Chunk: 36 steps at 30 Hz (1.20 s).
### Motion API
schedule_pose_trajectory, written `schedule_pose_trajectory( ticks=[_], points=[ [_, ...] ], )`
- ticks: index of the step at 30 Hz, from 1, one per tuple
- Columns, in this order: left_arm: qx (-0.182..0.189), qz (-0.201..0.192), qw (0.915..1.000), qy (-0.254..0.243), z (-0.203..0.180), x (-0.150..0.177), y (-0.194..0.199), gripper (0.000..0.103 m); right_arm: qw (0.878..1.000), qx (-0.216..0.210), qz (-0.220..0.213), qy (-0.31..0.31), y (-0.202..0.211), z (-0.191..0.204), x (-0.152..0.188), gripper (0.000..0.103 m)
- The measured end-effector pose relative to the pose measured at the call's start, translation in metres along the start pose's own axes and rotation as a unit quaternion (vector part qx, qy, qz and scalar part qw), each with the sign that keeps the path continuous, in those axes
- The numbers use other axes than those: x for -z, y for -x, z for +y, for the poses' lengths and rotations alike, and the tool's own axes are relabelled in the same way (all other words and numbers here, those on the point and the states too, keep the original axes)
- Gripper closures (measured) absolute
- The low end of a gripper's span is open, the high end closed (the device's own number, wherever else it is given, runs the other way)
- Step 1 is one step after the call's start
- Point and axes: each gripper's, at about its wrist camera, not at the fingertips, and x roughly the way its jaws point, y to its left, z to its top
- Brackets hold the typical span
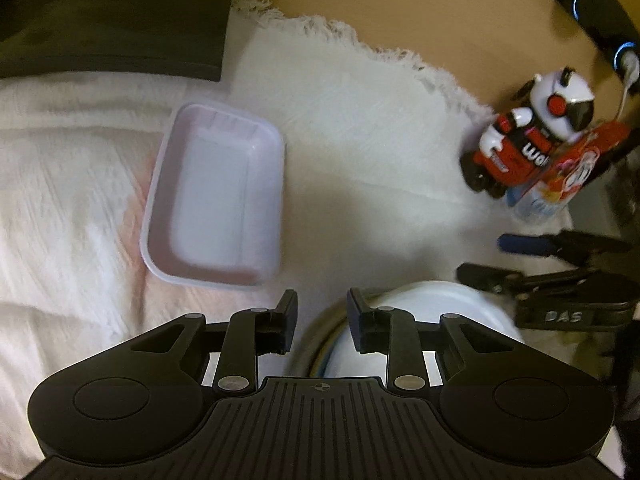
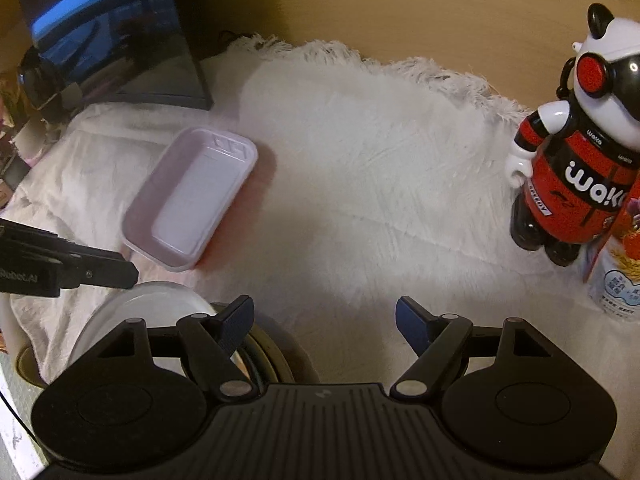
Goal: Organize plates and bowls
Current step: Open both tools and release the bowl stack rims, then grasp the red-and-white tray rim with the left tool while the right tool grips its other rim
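A white rectangular plastic tray (image 1: 216, 196) lies on the white fluffy cloth (image 1: 360, 128), ahead and left of my left gripper (image 1: 322, 318). It also shows in the right wrist view (image 2: 192, 204). A stack of round white bowls with a dark rim (image 1: 436, 312) sits under my left gripper's right finger. My left gripper is partly open and holds nothing. In the right wrist view the bowls (image 2: 152, 312) lie under the left finger of my right gripper (image 2: 324, 322), which is wide open and empty. The left gripper's finger (image 2: 92, 270) pokes in from the left there.
A red, white and black robot-shaped bottle (image 2: 576, 152) stands at the right beside a printed can (image 2: 616, 276). A dark monitor (image 2: 116, 36) stands at the back left. The cloth ends at a bare tan tabletop (image 2: 400, 4) behind. The right gripper (image 1: 560, 272) shows at right.
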Motion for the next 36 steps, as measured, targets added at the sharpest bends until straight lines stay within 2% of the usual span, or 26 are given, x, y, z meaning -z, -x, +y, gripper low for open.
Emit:
schedule_pose_trajectory(
  ticks=[2, 4, 6, 8, 10, 14, 17, 21, 28, 34, 36],
  points=[
    [0.001, 0.002, 1.0000, 0.003, 0.008, -0.005, -0.002, 0.077, 1.000, 0.017, 0.001, -0.010, 0.004, 0.004, -0.002, 0.024],
    [0.016, -0.003, 0.9998, 0.007, 0.018, -0.009, 0.000, 0.077, 1.000, 0.014, 0.004, -0.007, 0.007, 0.009, -0.004, 0.024],
    [0.034, -0.019, 0.9992, 0.006, 0.028, -0.013, 0.007, 0.077, 0.999, 0.035, 0.002, 0.003, 0.007, 0.018, -0.009, 0.024],
    [0.050, -0.032, 0.9978, 0.029, 0.044, -0.019, 0.011, 0.077, 0.999, 0.044, 0.001, -0.004, 0.006, 0.023, -0.016, 0.024],
    [0.056, -0.046, 0.9954, 0.063, 0.065, -0.026, 0.014, 0.077, 0.999, 0.035, 0.007, -0.024, 0.003, 0.028, -0.023, 0.024],
    [0.042, -0.081, 0.9907, 0.101, 0.101, -0.030, 0.017, 0.077, 0.997, 0.024, 0.027, -0.062, -0.005, 0.040, -0.038, 0.024],
    [0.020, -0.074, 0.9912, 0.108, 0.115, -0.037, 0.003, 0.077, 0.994, 0.003, 0.048, -0.095, -0.015, 0.050, -0.049, 0.024],
    [-0.019, -0.069, 0.9940, 0.083, 0.115, -0.046, -0.011, 0.077, 0.993, 0.001, 0.064, -0.101, -0.032, 0.067, -0.060, 0.024],
    [-0.034, -0.040, 0.9971, 0.055, 0.116, -0.049, -0.026, 0.077, 0.989, 0.002, 0.099, -0.107, -0.061, 0.081, -0.075, 0.024],
    [-0.037, -0.029, 0.9968, 0.064, 0.133, -0.054, -0.039, 0.075, 0.984, 0.012, 0.122, -0.129, -0.089, 0.081, -0.088, 0.024],
    [-0.037, -0.022, 0.9966, 0.070, 0.141, -0.055, -0.045, 0.073, 0.981, 0.003, 0.128, -0.148, -0.100, 0.082, -0.092, 0.024]
  ],
)
